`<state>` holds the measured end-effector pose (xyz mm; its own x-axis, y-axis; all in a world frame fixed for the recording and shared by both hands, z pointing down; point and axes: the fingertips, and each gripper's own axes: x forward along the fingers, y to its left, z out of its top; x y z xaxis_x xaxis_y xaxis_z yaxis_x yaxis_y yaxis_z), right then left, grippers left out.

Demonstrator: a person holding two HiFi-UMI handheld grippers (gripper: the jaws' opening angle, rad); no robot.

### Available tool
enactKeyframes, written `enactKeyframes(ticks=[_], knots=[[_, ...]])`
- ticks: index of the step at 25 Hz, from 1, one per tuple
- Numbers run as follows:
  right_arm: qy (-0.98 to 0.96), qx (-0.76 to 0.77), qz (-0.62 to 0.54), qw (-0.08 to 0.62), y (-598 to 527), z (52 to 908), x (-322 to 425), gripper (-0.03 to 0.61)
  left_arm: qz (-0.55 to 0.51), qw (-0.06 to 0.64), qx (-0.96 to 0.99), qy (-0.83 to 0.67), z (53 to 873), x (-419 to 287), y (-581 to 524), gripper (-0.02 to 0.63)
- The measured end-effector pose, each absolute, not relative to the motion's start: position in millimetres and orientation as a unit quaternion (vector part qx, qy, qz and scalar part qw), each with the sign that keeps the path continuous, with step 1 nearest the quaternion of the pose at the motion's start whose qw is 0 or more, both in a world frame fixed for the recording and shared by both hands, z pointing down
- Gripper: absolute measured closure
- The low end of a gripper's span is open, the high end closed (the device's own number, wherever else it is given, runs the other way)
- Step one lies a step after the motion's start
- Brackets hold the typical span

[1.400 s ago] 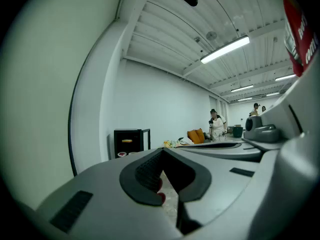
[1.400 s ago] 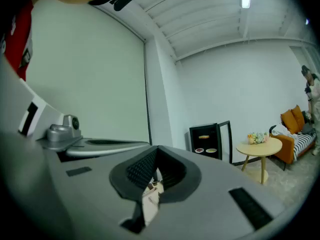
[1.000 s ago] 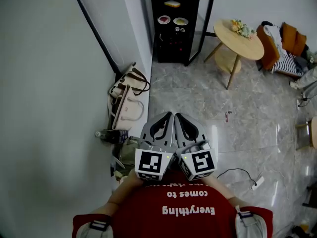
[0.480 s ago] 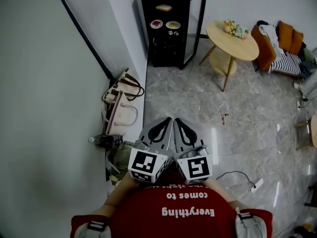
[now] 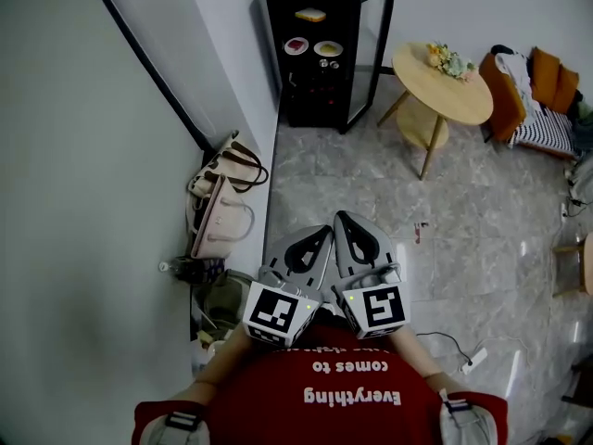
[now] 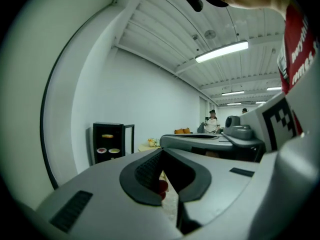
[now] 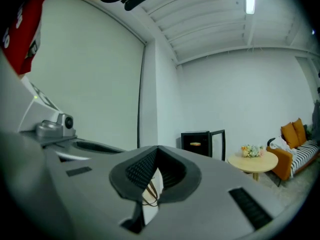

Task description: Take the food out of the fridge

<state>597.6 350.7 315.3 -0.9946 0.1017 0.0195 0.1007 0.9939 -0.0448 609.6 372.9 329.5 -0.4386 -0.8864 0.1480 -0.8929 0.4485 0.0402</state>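
Observation:
The black fridge (image 5: 315, 49) stands far off against the back wall, its glass door (image 5: 372, 52) swung open. Inside, bread (image 5: 310, 14) lies on the top shelf, with two plates of food (image 5: 296, 45) (image 5: 326, 49) on the shelf below. My left gripper (image 5: 318, 236) and right gripper (image 5: 346, 221) are held side by side close to my chest, both shut and empty, pointing toward the fridge. The fridge (image 6: 107, 143) shows small beyond the shut tips of the left gripper (image 6: 162, 151). It is also in the right gripper view, where the fridge (image 7: 201, 143) sits past the right gripper (image 7: 157, 150).
Handbags (image 5: 227, 193) lie against the left wall. A round wooden table (image 5: 443, 69) with flowers stands right of the fridge, and a couch with orange cushions (image 5: 542, 91) beyond it. A power strip and cable (image 5: 471, 357) lie on the marble floor. People (image 6: 212, 123) stand far back.
Both grippers stay shut and side by side, sitting slightly lower in the head view. The room has shifted a little in frame as I move across the floor.

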Motion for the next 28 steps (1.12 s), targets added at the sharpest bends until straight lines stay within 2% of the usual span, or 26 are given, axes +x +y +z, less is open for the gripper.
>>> enactKeyframes(ticks=[3,7,18,28], knots=[[-0.999,-0.036,0.002,0.010,338,316,566,0.568,0.005,0.053,0.516,-0.855,325,578,362,0.607],[-1.000,-0.018,0.007,-0.001,330,313,515,0.568,-0.011,0.080,0.530,-0.844,324,521,353,0.607],[-0.998,-0.011,0.020,-0.052,334,281,326,0.568,-0.036,0.019,0.525,-0.850,286,317,352,0.607],[-1.000,0.002,0.009,0.014,295,308,216,0.568,-0.049,0.078,0.534,-0.840,317,207,313,0.607]])
